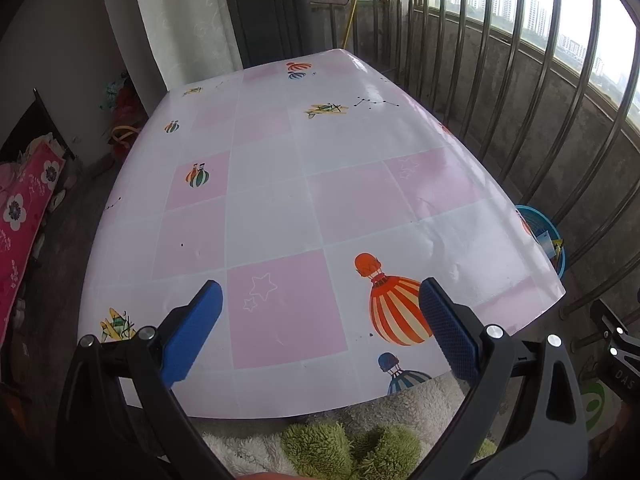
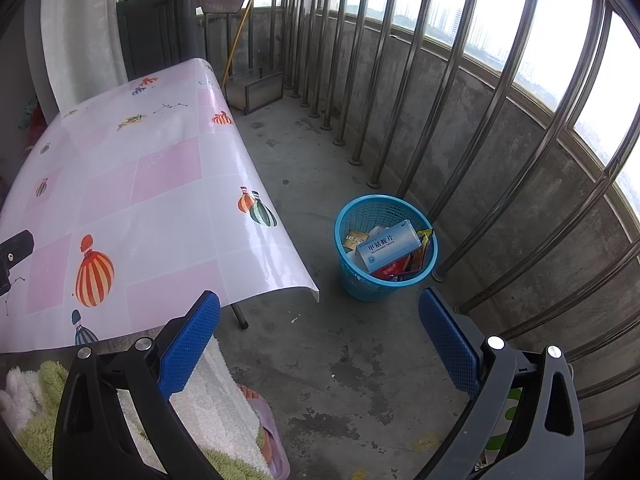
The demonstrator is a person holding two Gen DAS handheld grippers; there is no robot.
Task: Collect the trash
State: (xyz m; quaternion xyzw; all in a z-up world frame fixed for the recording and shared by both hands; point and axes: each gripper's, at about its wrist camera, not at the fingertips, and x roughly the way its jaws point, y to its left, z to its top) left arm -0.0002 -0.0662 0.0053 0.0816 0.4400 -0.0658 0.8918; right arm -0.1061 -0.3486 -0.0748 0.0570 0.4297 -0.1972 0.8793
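Blue basket (image 2: 386, 276), box (image 2: 388, 246) printed "甲钴胺片", hand-held grippers spread

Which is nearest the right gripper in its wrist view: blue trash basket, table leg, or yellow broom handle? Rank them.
From the right gripper:
1. Table leg, just left, under the tablecloth edge.
2. Blue trash basket, ahead right, on the floor.
3. Yellow broom handle, far back by the railing.
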